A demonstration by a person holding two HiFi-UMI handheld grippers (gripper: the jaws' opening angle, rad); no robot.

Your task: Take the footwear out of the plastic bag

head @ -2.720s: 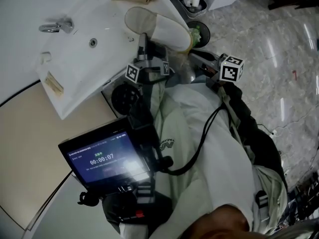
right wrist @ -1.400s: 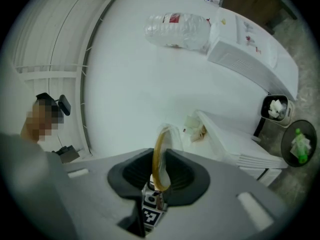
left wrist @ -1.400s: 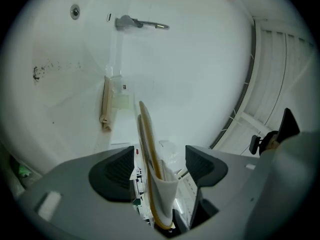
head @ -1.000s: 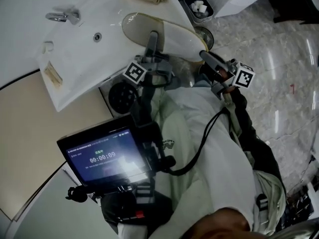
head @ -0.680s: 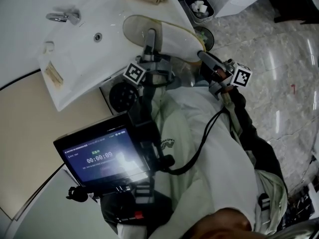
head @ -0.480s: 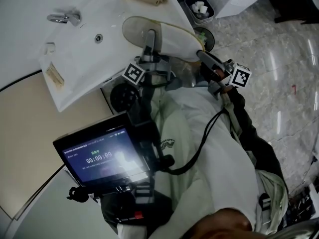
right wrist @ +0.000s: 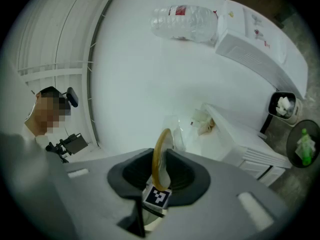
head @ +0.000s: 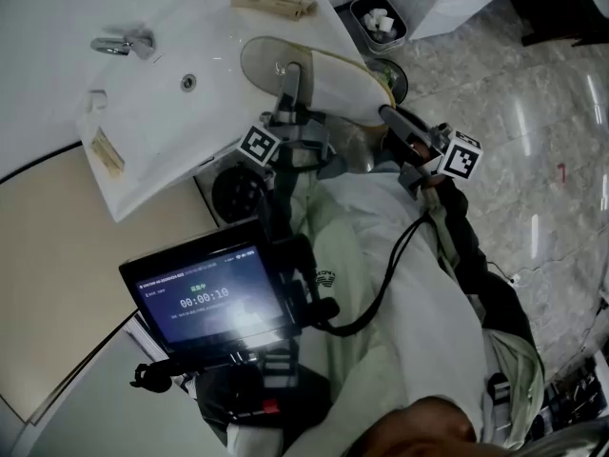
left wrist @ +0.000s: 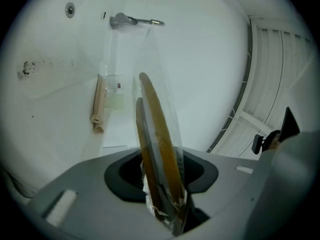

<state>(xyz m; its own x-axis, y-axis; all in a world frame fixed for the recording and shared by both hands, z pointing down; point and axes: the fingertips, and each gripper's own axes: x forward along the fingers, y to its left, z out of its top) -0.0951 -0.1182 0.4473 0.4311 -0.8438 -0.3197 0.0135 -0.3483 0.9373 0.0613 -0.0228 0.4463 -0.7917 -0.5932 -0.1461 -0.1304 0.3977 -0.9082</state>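
Observation:
A pair of flat white slippers with tan rims [head: 328, 72] sits inside a clear plastic bag, held over the front edge of the white counter. My left gripper [head: 289, 74] reaches onto the pair from the near side. In the left gripper view the bagged slippers [left wrist: 156, 129] stand edge-on between the jaws of the left gripper [left wrist: 165, 189]. Those jaws are opening slightly while the pads still press on them. My right gripper [head: 388, 116] holds the pair's right end. Its view shows a thin tan slipper rim [right wrist: 161, 151] pinched in the right gripper [right wrist: 160, 176].
The white counter carries a basin with a chrome tap [head: 120, 45] and drain [head: 188, 82], tan wrapped packets [head: 276, 6] and a crushed plastic bottle [right wrist: 187, 16]. On the marble floor stand a small bin [head: 378, 19] and a round green-filled bin [head: 395, 79]. A lit screen [head: 214, 298] hangs at my chest.
The bagged slippers have swung from tilted up to lying flatter across the counter edge. My left gripper has come onto them. Both grippers barely shift over the last half second.

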